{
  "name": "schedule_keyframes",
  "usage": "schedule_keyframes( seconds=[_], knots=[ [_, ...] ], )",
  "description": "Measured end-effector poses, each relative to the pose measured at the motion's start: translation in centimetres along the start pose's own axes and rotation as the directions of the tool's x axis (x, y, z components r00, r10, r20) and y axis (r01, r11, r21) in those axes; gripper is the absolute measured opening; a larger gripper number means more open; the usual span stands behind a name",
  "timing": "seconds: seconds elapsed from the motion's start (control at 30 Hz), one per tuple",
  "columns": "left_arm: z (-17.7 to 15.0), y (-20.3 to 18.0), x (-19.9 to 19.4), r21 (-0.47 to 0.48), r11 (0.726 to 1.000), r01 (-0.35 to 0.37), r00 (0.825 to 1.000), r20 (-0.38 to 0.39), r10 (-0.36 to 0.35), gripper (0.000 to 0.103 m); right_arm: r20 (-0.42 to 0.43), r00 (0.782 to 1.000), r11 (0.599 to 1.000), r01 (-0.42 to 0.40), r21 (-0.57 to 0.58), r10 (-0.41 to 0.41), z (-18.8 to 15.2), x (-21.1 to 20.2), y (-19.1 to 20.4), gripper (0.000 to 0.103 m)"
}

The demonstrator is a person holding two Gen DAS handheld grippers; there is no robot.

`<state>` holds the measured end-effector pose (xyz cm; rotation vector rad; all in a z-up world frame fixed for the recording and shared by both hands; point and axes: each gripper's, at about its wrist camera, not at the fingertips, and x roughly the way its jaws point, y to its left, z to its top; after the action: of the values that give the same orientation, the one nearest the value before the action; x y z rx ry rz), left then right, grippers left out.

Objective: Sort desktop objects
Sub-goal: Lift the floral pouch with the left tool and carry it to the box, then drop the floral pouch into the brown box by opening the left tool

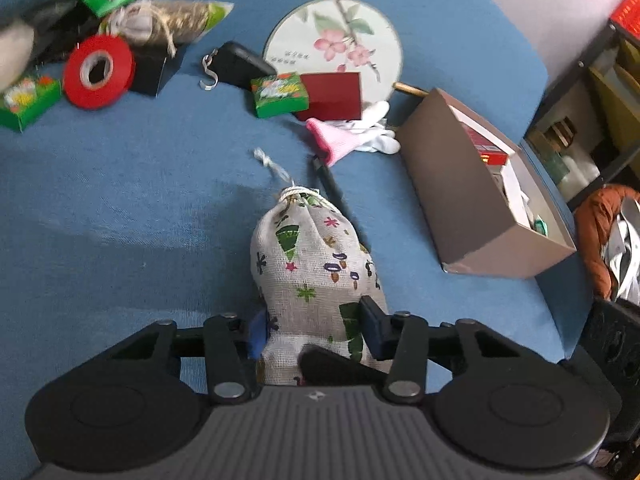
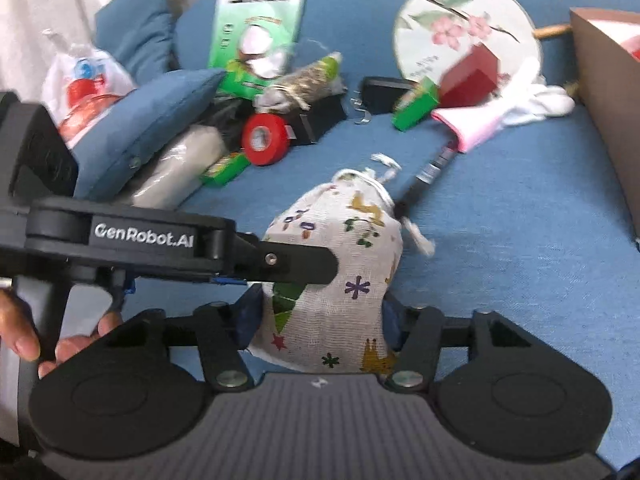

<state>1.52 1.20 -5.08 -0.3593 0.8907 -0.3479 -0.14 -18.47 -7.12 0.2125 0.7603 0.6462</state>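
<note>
A printed cloth drawstring pouch (image 1: pixel 312 264) is gripped by both grippers above the blue cloth surface (image 1: pixel 120 200). My left gripper (image 1: pixel 314 330) is shut on its lower part. My right gripper (image 2: pixel 320 320) is shut on the same pouch (image 2: pixel 340 264), and the left gripper's finger (image 2: pixel 280 264) crosses in from the left. A brown open box (image 1: pixel 472 200) with items inside lies to the right; only its corner (image 2: pixel 604 60) shows in the right wrist view.
A round flowered fan (image 1: pixel 336 44), red box (image 1: pixel 332 96), green box (image 1: pixel 280 94), pink-and-white glove (image 1: pixel 348 136), black pen (image 1: pixel 332 180), black case (image 1: pixel 240 64), metal hook (image 1: pixel 208 74) and red tape roll (image 1: pixel 98 72) lie beyond. A pile of packets (image 2: pixel 260 20) and cushions (image 2: pixel 140 120) is at left.
</note>
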Motion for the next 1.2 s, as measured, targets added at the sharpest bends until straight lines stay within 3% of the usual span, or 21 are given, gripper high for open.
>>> schedule_keyframes(
  seconds=[0.2,0.4,0.6,0.77,0.9,1.07,1.2],
  knots=[
    [0.7,-3.1,-3.6,0.069,0.998,0.015,0.994,0.110,-0.023,0.049,0.094,0.994,0.998,-0.056,-0.040,0.059,0.9,-3.7,1.0,0.055],
    [3.7,-7.7,-2.8,0.144,0.985,0.094,0.975,0.186,-0.120,0.048,0.263,0.965,0.997,0.011,-0.071,0.008,3.5,-7.2,-0.4,0.054],
    [6.5,-12.5,0.7,0.215,0.959,0.182,0.959,0.178,-0.222,0.049,0.358,0.929,0.994,0.110,-0.023,-0.095,5.8,-10.3,-4.7,0.054],
    [9.1,-16.9,3.9,0.262,0.925,0.275,0.932,0.164,-0.324,0.049,0.421,0.890,0.981,0.193,0.002,-0.176,7.6,-13.4,-8.9,0.054],
    [11.2,-21.2,6.5,0.327,0.895,0.302,0.914,0.168,-0.369,0.049,0.455,0.862,0.970,0.242,0.023,-0.226,9.9,-15.2,-12.6,0.054],
    [13.5,-25.2,10.8,0.341,0.868,0.360,0.897,0.131,-0.423,0.049,0.471,0.841,0.962,0.259,0.081,-0.266,12.7,-17.0,-18.0,0.054],
    [14.4,-27.1,14.0,0.317,0.872,0.373,0.900,0.106,-0.423,0.050,0.443,0.834,0.943,0.320,0.095,-0.328,14.4,-17.3,-21.4,0.054]
  ],
)
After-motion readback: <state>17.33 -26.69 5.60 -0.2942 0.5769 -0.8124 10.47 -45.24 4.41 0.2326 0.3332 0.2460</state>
